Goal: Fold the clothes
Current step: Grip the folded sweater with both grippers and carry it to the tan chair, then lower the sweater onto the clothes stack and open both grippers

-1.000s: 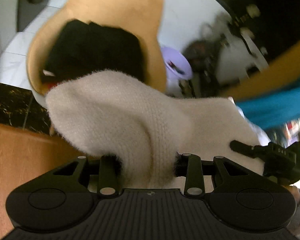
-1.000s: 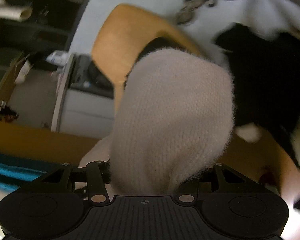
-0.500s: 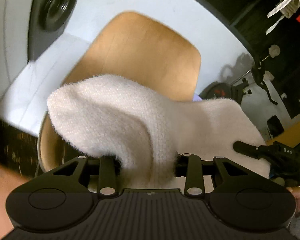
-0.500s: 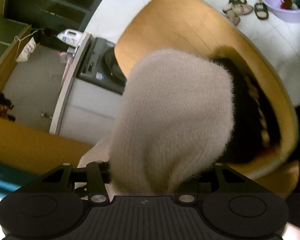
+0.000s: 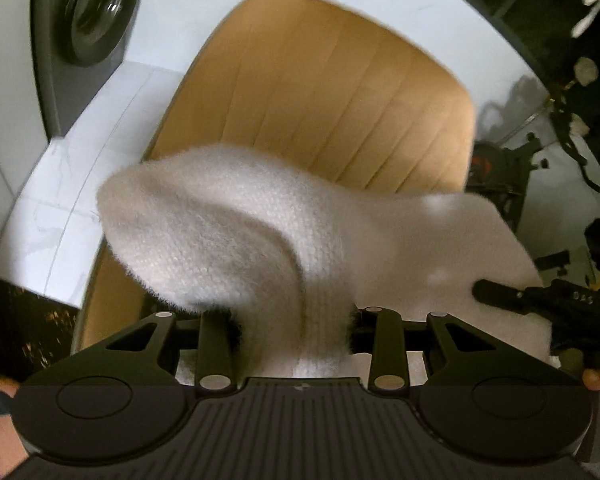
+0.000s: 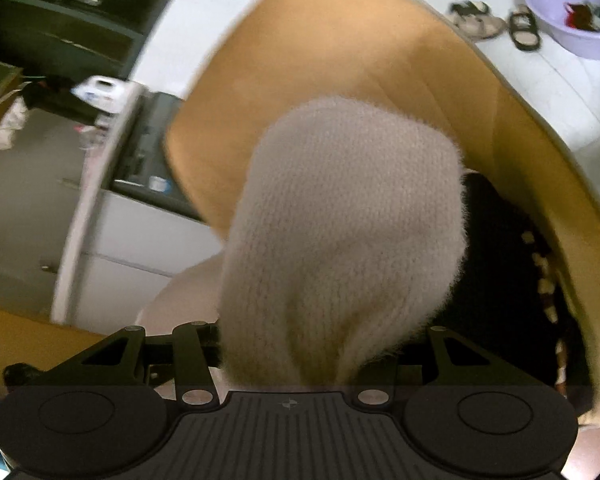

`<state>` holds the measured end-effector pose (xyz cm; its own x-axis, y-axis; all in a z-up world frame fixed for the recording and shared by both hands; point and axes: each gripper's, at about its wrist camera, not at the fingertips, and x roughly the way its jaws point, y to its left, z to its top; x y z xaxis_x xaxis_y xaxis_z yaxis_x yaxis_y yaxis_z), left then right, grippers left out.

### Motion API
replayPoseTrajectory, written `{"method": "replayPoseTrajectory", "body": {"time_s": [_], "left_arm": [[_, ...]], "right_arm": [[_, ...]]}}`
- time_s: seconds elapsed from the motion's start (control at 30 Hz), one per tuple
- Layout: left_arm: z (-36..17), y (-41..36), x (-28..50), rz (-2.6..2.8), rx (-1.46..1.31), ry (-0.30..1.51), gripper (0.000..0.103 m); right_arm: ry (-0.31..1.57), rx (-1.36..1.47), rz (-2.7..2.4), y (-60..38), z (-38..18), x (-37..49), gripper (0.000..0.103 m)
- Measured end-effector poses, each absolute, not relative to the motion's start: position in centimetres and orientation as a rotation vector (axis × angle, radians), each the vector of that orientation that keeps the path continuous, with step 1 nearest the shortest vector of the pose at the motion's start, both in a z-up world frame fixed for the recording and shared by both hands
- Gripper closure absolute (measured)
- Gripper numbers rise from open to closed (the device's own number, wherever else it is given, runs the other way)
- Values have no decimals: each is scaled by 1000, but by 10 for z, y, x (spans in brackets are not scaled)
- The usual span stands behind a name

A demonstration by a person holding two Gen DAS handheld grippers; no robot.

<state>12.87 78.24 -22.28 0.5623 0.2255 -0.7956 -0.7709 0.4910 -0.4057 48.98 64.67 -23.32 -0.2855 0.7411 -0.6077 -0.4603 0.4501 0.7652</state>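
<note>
A fluffy cream knit sweater (image 5: 228, 232) hangs bunched in the air between both grippers. My left gripper (image 5: 296, 320) is shut on a thick fold of it, and the fabric hides the fingertips. In the right wrist view my right gripper (image 6: 300, 344) is shut on another bulging fold of the sweater (image 6: 348, 208). One of the right gripper's fingers (image 5: 500, 295) shows at the right edge of the left wrist view, lying against the same sweater. A black garment (image 6: 496, 280) lies on the seat of a tan chair (image 6: 340, 40), just right of the held fold.
The tan chair's ribbed backrest (image 5: 340, 92) stands close behind the sweater. A dark washing machine (image 5: 88, 16) stands at the upper left on a white tiled floor (image 5: 52, 208). A lavender basin (image 6: 572, 12) and sandals (image 6: 496, 24) lie on the floor beyond the chair.
Both grippers have swung across the room with the sweater still gripped. The chair has come closer and fills both views. The black garment has left the left wrist view.
</note>
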Motion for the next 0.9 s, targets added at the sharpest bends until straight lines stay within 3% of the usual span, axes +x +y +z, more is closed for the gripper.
{"method": "replayPoseTrajectory", "body": {"time_s": [0.23,0.37,0.4,0.57,0.9], "left_arm": [[-284,782,155,704,-830,866,66],[-314,782,166,715,-758,931,46],[-318,781,170,712,-737,942,45],[-312,787,189,698,-659,976,54],[-327,787,197,668,-585,1027,45]], "right_arm": [[1447,159,1147,647,-291,491,60],[1390,23,1123,646,-320,485,58],[1374,-10,1112,646,-326,484,57],[1343,-2,1090,639,-339,480,57],[1357,22,1035,634,-356,471,55]]}}
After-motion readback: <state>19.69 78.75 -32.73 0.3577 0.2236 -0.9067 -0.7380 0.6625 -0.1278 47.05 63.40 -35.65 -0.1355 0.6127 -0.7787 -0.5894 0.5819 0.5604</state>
